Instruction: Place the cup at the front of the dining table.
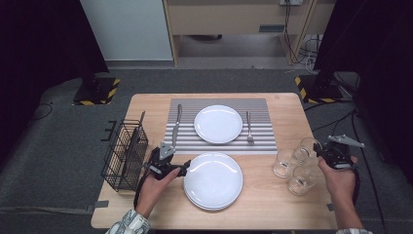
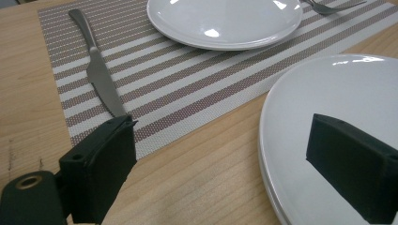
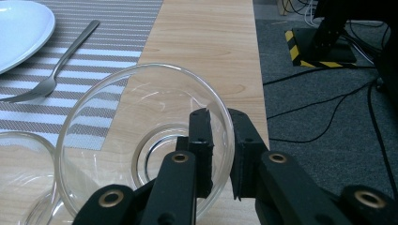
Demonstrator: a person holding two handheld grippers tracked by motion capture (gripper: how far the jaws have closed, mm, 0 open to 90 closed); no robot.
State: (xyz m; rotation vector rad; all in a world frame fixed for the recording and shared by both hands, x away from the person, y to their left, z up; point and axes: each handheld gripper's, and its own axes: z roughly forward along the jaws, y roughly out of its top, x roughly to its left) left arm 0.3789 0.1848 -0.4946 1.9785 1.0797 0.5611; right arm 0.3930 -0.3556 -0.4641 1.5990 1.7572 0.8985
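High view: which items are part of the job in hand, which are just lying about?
In hand: glass clamped at its rim by the right hand-held gripper; plate stack straddled by the open left hand-held gripper.
Lying about: knife, fork, wire basket.

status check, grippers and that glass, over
Right gripper shut on glass rim, one jaw inside. Left gripper open, straddling plate stack edge. Two more glasses close beside.

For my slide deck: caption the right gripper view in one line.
Right gripper pinching the rim of a clear glass, one jaw inside, one outside, beside the striped placemat and fork.
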